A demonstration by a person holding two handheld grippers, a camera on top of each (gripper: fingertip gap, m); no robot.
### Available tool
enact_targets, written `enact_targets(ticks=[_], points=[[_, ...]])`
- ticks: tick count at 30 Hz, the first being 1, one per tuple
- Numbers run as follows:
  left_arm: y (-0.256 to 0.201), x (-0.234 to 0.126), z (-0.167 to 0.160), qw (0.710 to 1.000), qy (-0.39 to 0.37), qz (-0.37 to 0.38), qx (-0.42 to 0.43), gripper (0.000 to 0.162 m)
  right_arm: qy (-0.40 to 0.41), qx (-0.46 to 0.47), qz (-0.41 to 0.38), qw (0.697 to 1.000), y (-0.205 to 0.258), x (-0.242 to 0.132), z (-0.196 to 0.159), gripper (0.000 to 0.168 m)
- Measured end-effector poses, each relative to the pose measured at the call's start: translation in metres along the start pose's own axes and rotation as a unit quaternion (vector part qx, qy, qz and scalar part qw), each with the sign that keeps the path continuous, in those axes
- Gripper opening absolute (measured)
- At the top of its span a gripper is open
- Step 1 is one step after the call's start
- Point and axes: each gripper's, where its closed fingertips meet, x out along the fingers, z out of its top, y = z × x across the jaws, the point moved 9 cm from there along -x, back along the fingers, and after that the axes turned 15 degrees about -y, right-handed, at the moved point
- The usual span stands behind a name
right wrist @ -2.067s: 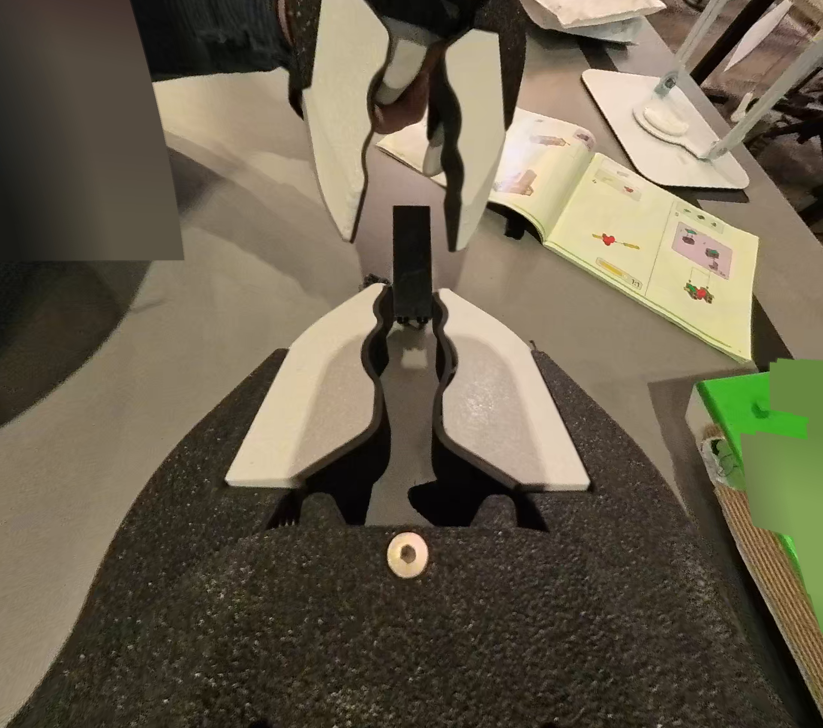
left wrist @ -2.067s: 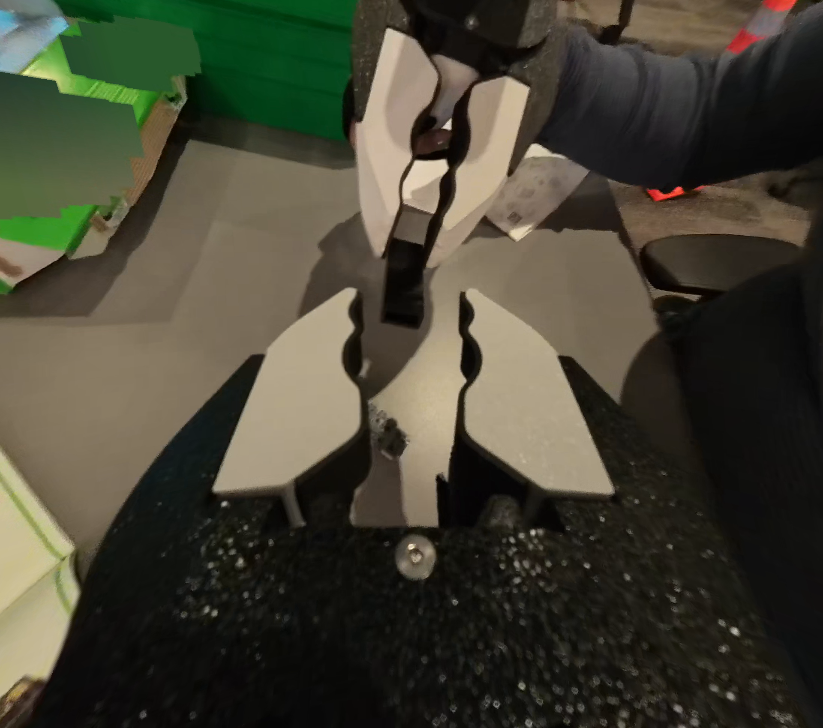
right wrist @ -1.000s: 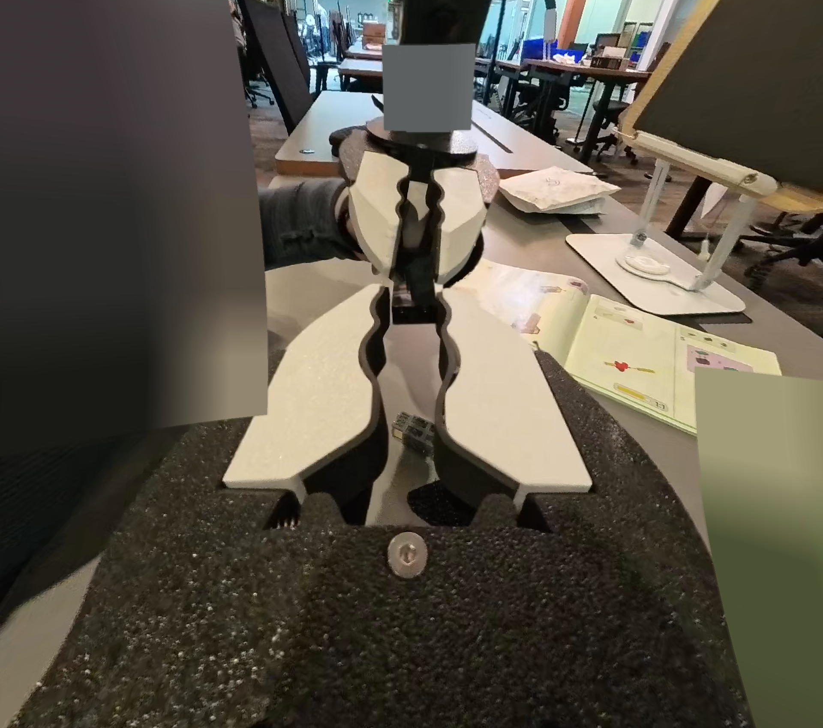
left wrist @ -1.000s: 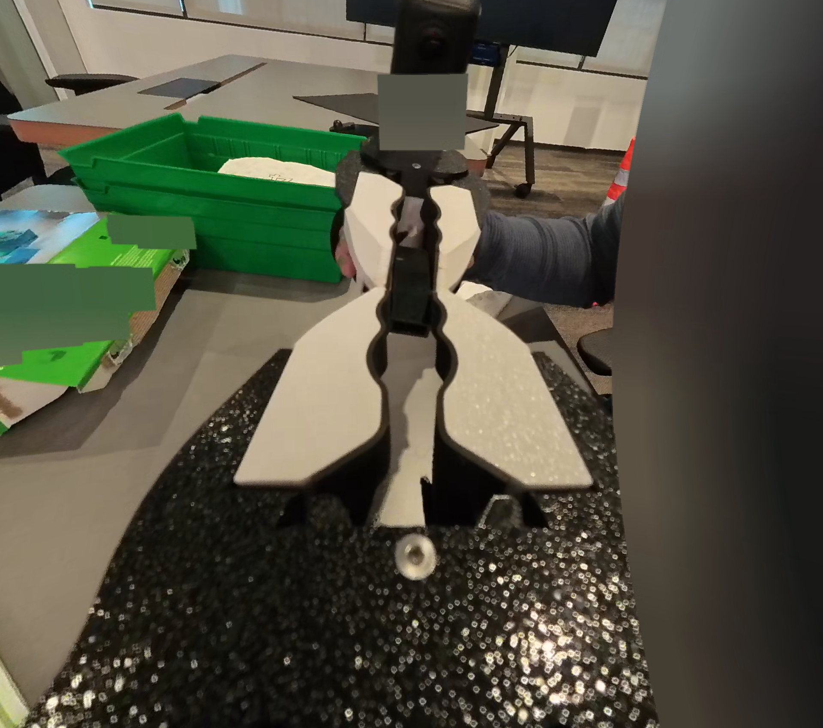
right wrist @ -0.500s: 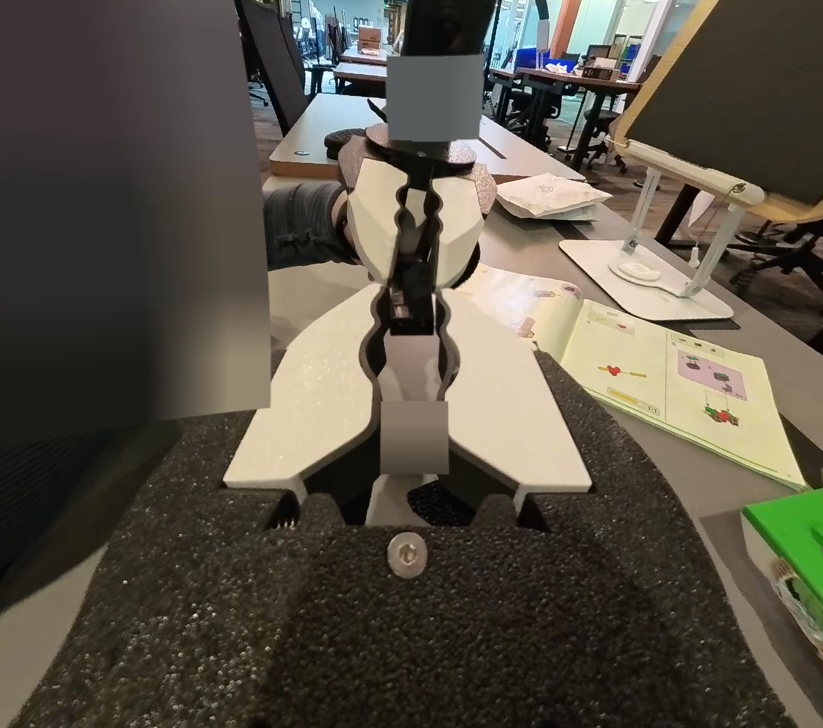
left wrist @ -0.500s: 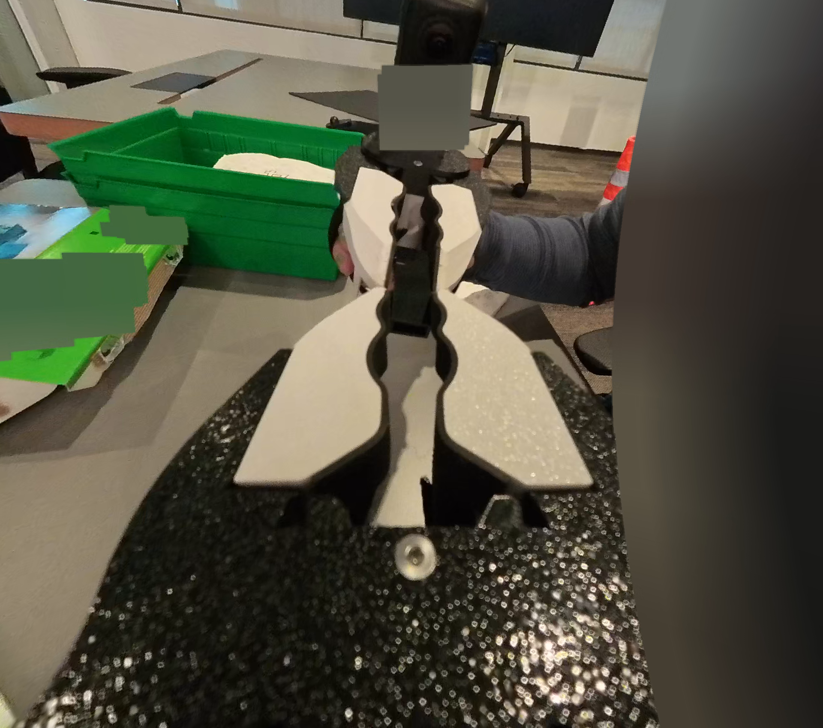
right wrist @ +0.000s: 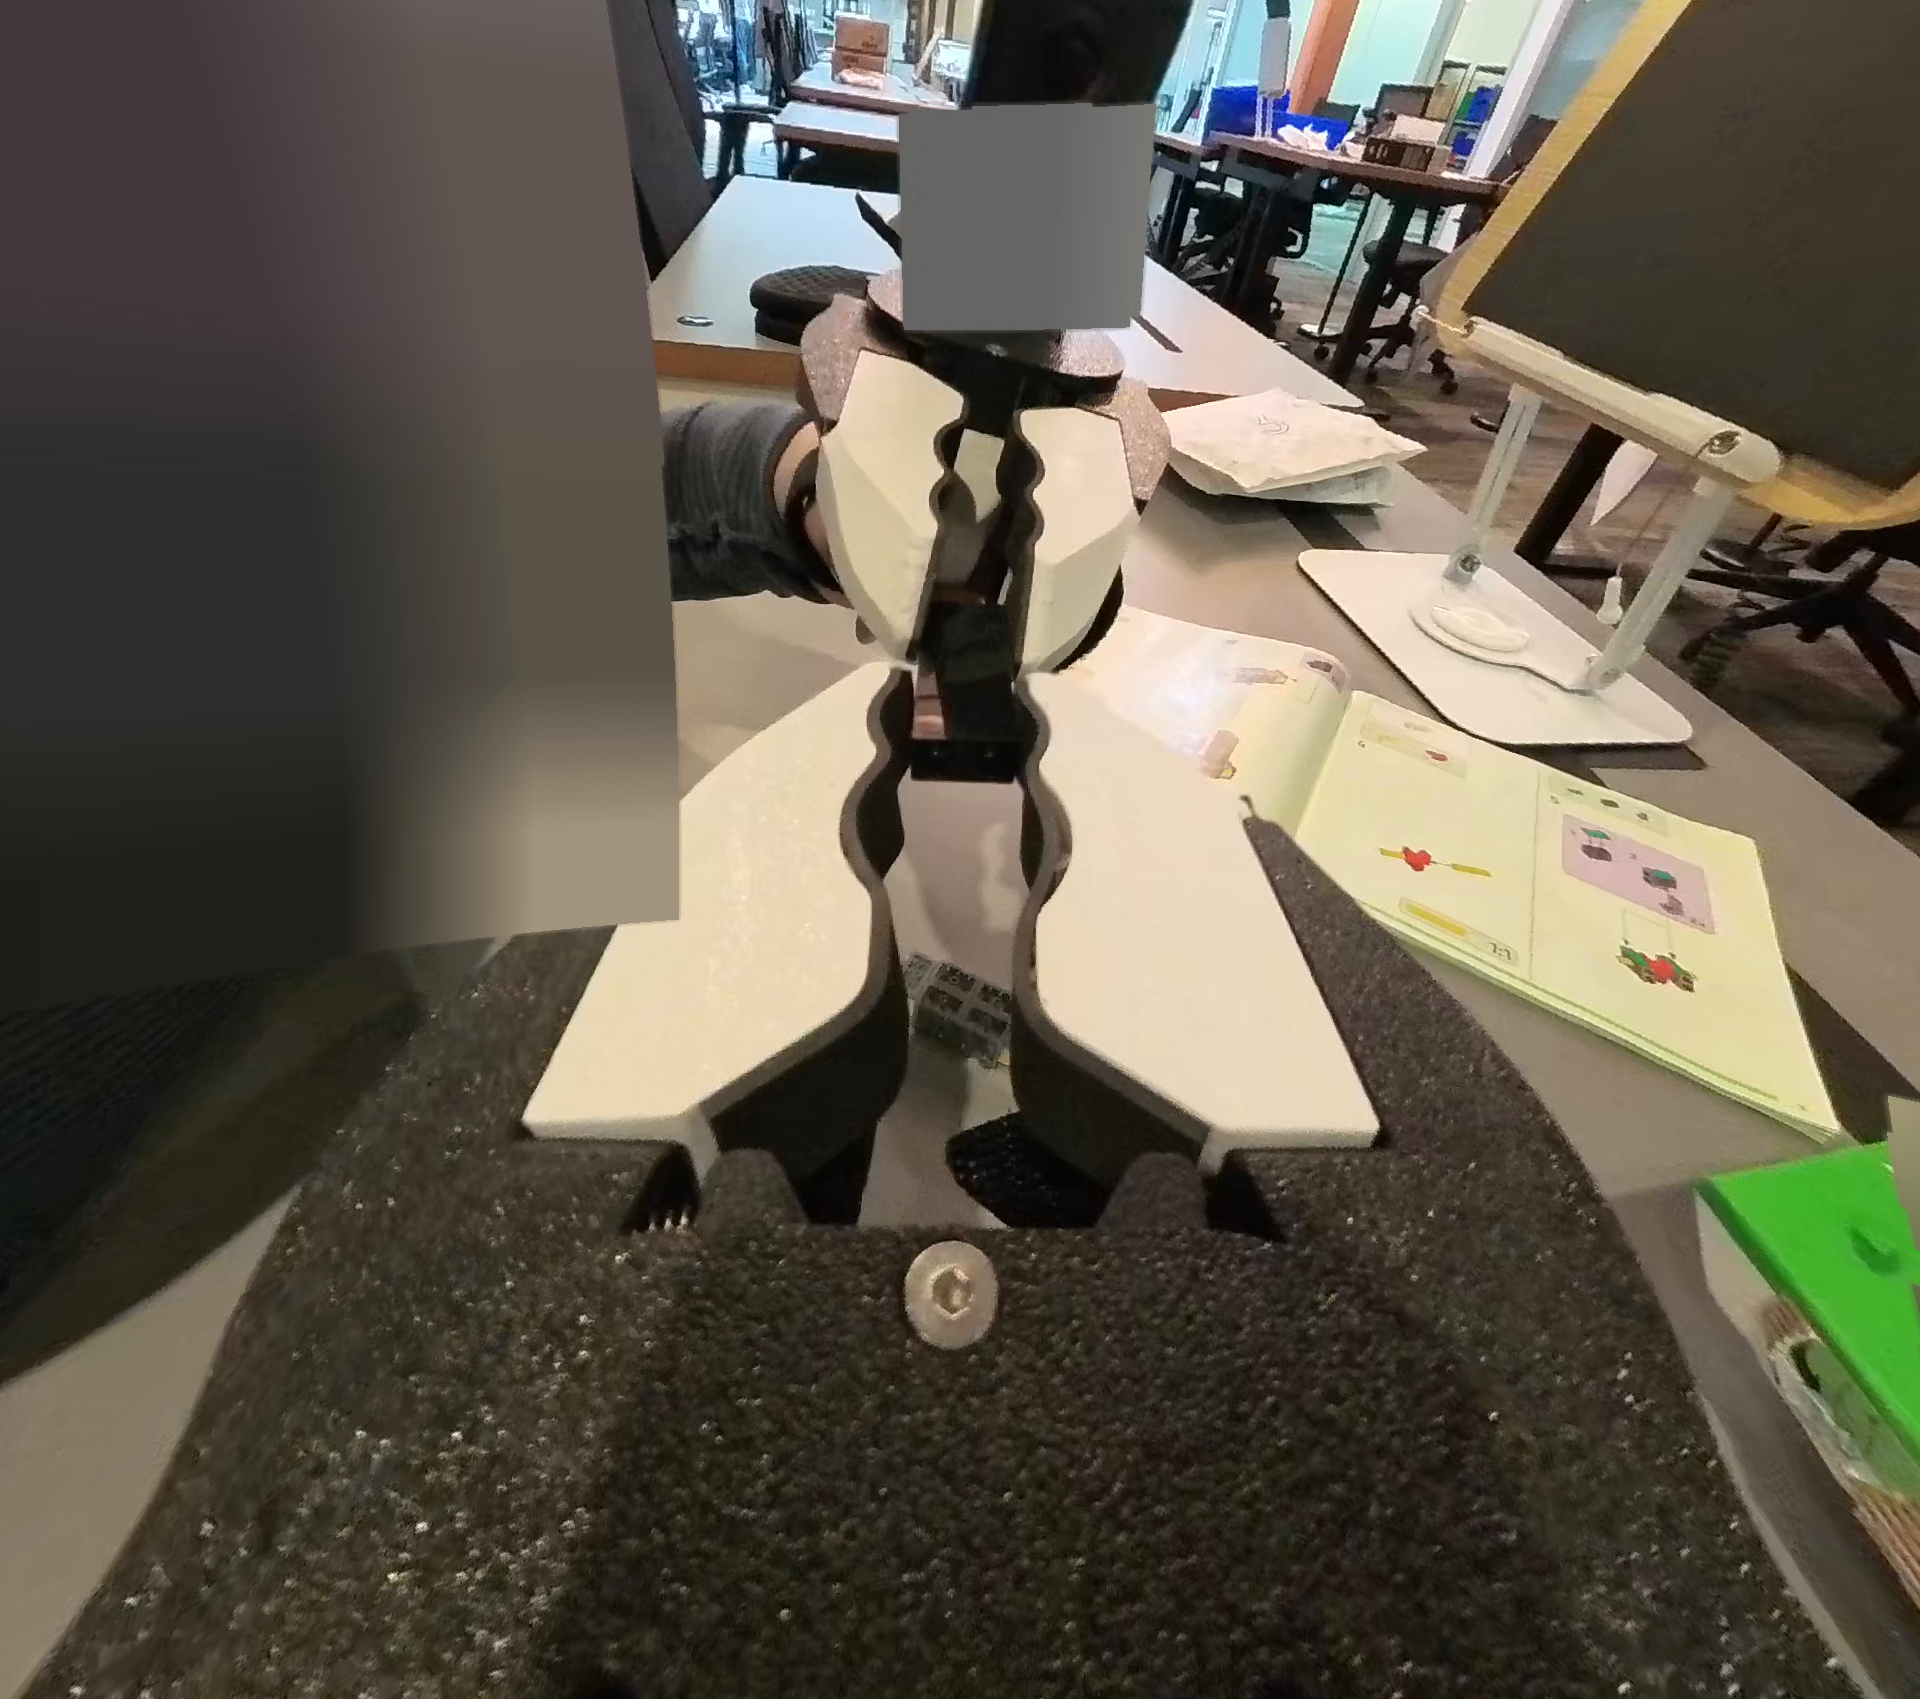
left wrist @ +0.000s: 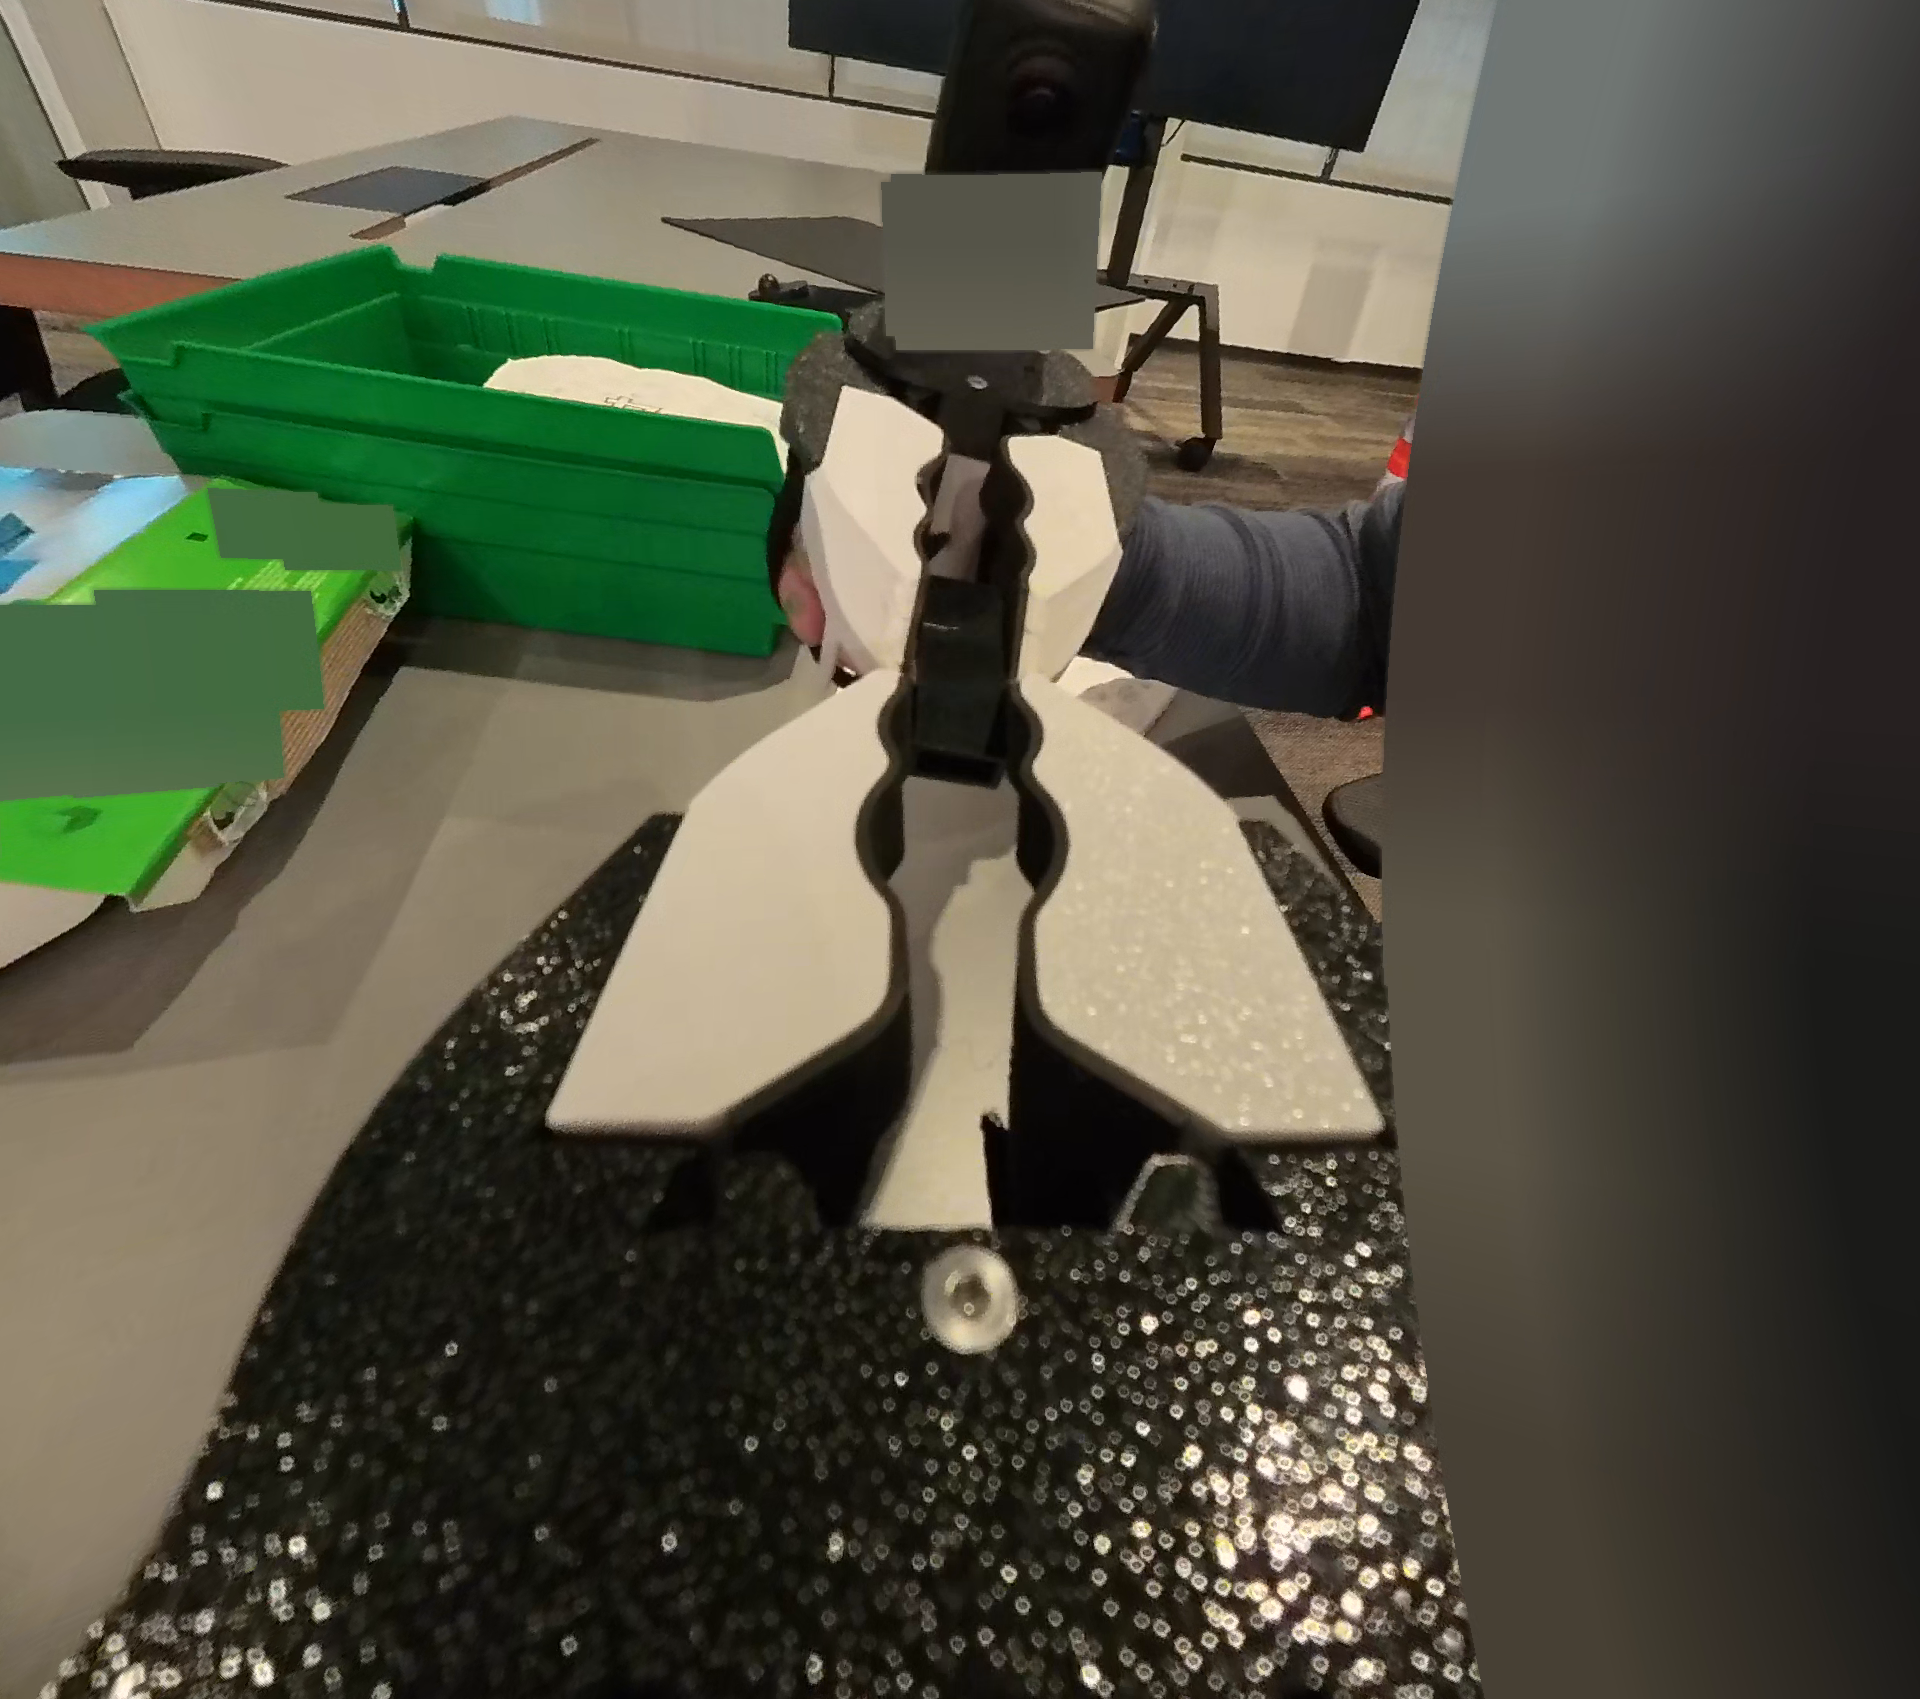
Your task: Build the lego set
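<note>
Left wrist view shows the left gripper (left wrist: 956,740), its white flat fingers with black wavy inner edges drawn in on the near end of a black rectangular lego piece (left wrist: 958,683) held above the grey tabletop (left wrist: 312,974). The far end of that piece sits between the narrowed white fingers of the right gripper (left wrist: 961,610), which faces the camera with a black camera unit (left wrist: 1039,70) mounted on top and a person's blue-sleeved arm (left wrist: 1247,600) behind it. A green plastic bin (left wrist: 468,444) stands at the back left of the table. From the right wrist view, the right gripper (right wrist: 961,756) pinches the same black piece (right wrist: 966,704) at its tips, meeting the left gripper (right wrist: 971,600) nose to nose. An open pale-green instruction booklet (right wrist: 1538,901) lies on the table to the right, and a small dark studded lego piece (right wrist: 956,1015) rests on the table below, between the right fingers.
</note>
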Motion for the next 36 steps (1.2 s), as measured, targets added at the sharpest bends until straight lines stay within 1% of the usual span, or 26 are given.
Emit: enact_targets(ticks=[13,15,16,17,19,20,22,25,27,30,32,36], points=[[0.000,0.001,0.000,1.000,0.002,0.000,-0.002,0.017,-0.006,-0.002,-0.001,1.000,0.002,-0.002,-0.001,0.017],[0.002,0.001,0.000,1.000,0.006,0.007,-0.016,0.017,-0.003,-0.039,-0.019,0.999,0.003,-0.002,0.000,0.019],[0.004,-0.001,0.000,0.999,0.007,0.013,-0.029,0.017,-0.003,-0.077,-0.033,0.996,0.004,-0.004,0.001,0.026],[0.005,-0.003,0.001,0.999,0.006,0.013,-0.049,0.017,-0.003,-0.121,-0.044,0.992,0.006,-0.006,0.004,0.037],[0.009,-0.007,0.002,0.995,-0.010,0.013,-0.100,0.017,0.013,-0.212,-0.048,0.976,0.013,-0.009,0.010,0.035],[0.010,-0.009,0.002,0.991,-0.016,0.013,-0.129,0.016,0.027,-0.261,-0.051,0.963,0.017,-0.010,0.014,0.033],[0.012,-0.011,0.001,0.984,-0.017,0.008,-0.179,0.016,0.070,-0.354,-0.049,0.931,0.027,-0.007,0.018,0.030],[0.012,-0.009,-0.001,0.975,-0.009,0.001,-0.221,0.016,0.133,-0.457,-0.044,0.878,0.035,0.000,0.019,0.029],[0.011,-0.007,-0.001,0.969,-0.011,-0.013,-0.245,0.016,0.152,-0.485,-0.029,0.861,0.038,0.003,0.018,0.024],[0.009,-0.003,-0.003,0.963,-0.003,-0.028,-0.268,0.016,0.162,-0.512,-0.018,0.843,0.041,0.006,0.017,0.014],[0.008,-0.002,-0.004,0.958,-0.005,-0.038,-0.283,0.016,0.158,-0.517,-0.013,0.841,0.042,0.006,0.017,0.011],[0.008,-0.003,-0.005,0.951,-0.008,-0.050,-0.305,0.016,0.159,-0.527,-0.007,0.835,0.045,0.007,0.019,0.011]])
